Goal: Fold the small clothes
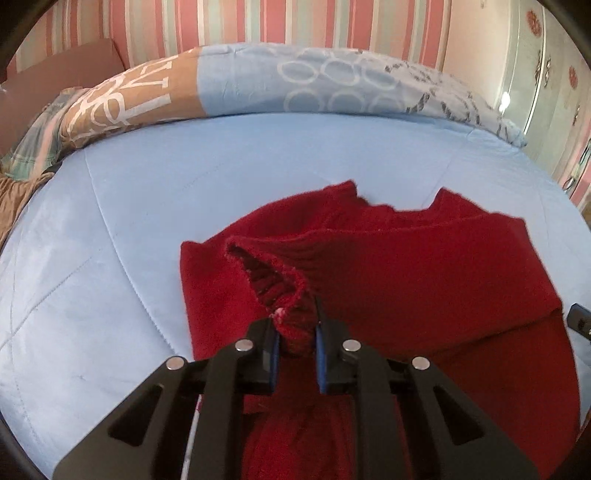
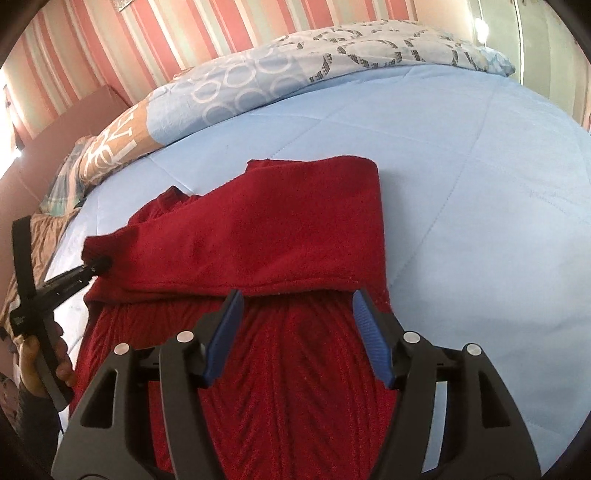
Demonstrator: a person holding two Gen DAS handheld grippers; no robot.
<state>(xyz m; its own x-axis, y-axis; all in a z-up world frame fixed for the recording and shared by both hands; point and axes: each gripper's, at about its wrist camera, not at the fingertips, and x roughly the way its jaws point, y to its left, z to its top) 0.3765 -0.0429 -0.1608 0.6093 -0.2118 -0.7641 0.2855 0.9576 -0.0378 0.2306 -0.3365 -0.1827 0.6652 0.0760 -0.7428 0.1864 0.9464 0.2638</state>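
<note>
While the left gripper point(image 1: 297, 332) pinches the ribbed cuff point(image 1: 291, 325) of a red sweater point(image 1: 424, 280) between its blue pads, the right gripper point(image 2: 297, 332) hangs with its jaws spread and nothing between them, just above the garment's ribbed body. The sweater lies partly folded on a light blue quilt point(image 1: 110, 229), one sleeve laid across the chest. No container shows in either view. Only the right wrist view shows the person's left hand point(image 2: 40, 362) on the other tool's handle, and the sweater's squared far corner; the left wrist view alone shows the cuff's open mouth and, probably, a cupboard door point(image 1: 546, 66) at far right. Patterned pillows point(image 2: 229, 92) line a striped wall point(image 1: 258, 22).
</note>
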